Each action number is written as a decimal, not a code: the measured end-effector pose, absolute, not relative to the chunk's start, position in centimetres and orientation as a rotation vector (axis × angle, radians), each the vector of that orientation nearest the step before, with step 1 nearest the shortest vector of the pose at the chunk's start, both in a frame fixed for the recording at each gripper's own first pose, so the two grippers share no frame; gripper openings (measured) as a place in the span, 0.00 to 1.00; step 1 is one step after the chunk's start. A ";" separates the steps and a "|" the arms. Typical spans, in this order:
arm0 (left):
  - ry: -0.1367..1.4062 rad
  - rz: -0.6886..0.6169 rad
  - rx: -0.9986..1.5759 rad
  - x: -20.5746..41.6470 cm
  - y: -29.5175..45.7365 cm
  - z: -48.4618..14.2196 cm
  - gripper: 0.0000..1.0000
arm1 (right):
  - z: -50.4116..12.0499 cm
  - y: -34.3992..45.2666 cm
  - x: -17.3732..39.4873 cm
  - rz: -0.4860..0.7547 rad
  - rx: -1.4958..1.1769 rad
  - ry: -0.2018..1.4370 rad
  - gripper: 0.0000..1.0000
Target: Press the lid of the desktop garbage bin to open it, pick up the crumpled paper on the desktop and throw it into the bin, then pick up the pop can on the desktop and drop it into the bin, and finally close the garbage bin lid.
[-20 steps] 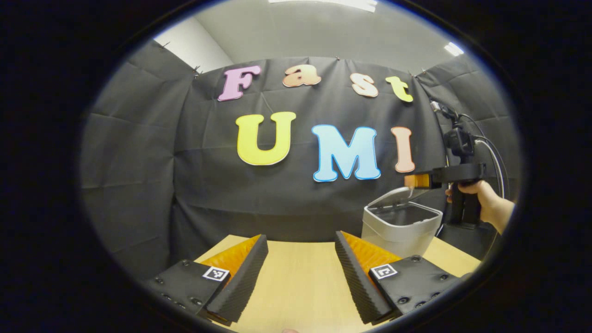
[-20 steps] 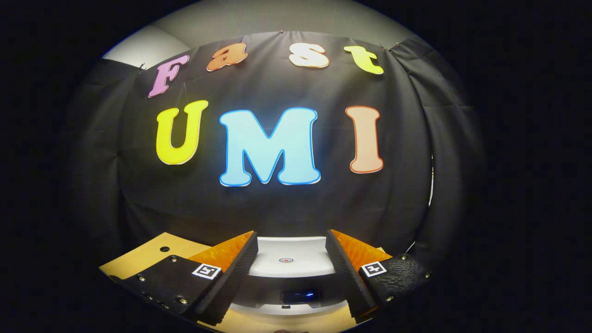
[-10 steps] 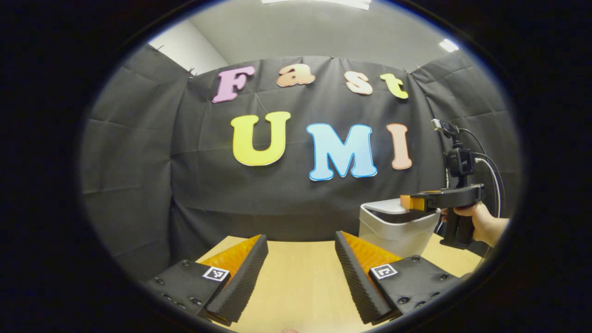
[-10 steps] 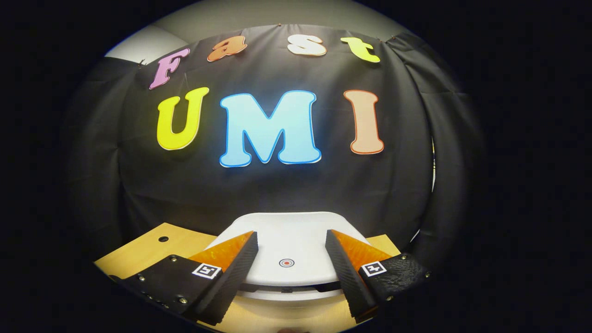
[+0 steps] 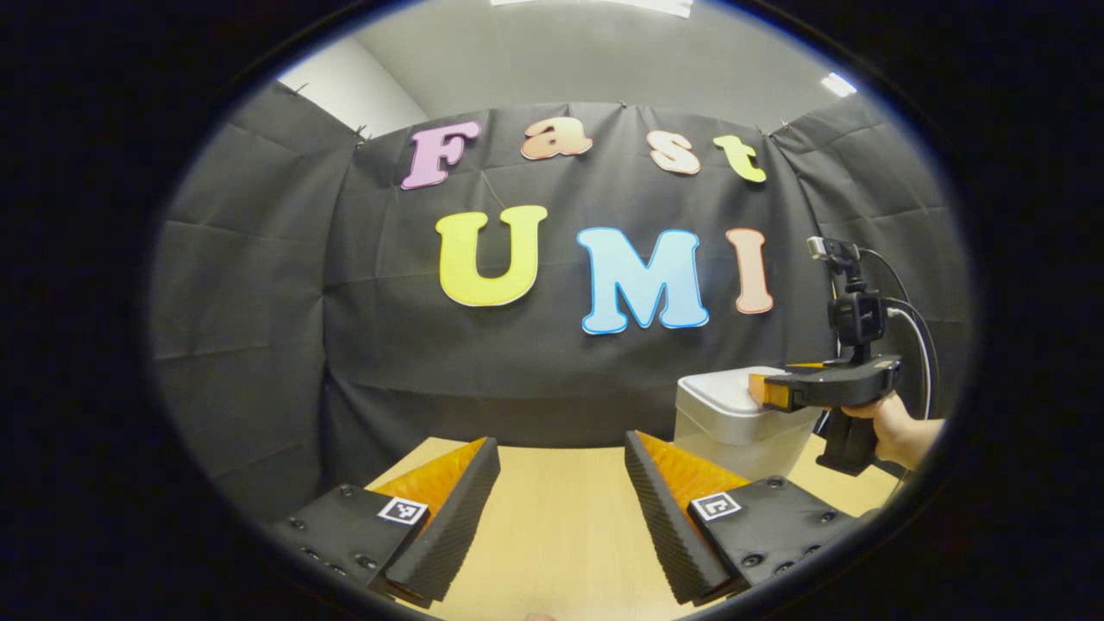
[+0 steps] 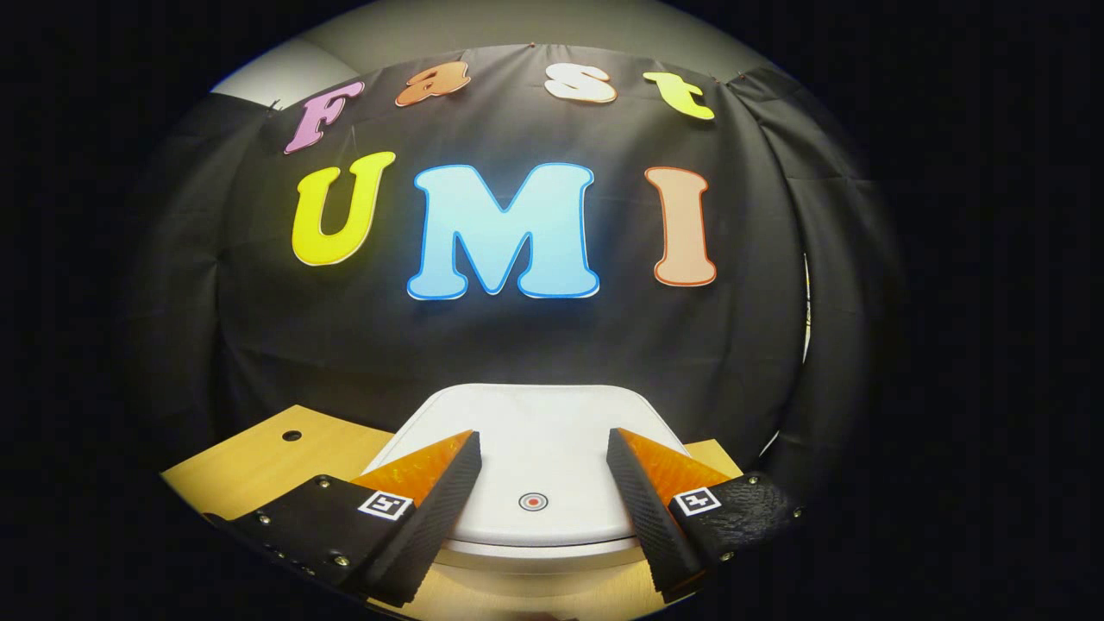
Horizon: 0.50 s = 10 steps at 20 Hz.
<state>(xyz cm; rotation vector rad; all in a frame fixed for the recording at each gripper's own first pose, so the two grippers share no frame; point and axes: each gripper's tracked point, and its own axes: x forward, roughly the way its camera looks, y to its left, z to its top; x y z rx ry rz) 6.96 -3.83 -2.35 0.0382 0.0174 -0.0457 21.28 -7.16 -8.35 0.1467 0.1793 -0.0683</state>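
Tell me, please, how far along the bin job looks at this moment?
Near the end. The lid lies flat on the bin, and no paper or can shows on the table, so both are probably inside. In hand: the right gripper, open, sits over the lid with its fingers either side of the red dot. Left: confirming the latch and pulling away. The left gripper is open over the table.

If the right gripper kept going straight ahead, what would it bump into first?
Probably the black cloth wall. The right gripper points forward just over the bin's lid, fingers open; it might skim the lid, depth is unclear.
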 end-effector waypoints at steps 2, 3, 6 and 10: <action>0.020 -0.042 0.036 7.0 -3.8 -2.5 1.00 | -8.4 -7.1 21.3 -0.068 0.152 0.166 0.94; 0.021 -0.041 0.037 7.0 -3.8 -2.5 1.00 | -8.4 -7.2 21.4 -0.068 0.157 0.157 0.95; 0.025 -0.039 0.039 7.2 -3.8 -2.5 1.00 | -8.6 -7.2 21.4 -0.069 0.161 0.120 0.95; 0.029 -0.040 0.040 7.2 -4.1 -2.8 1.00 | -8.9 -7.1 21.4 -0.093 0.169 0.106 0.95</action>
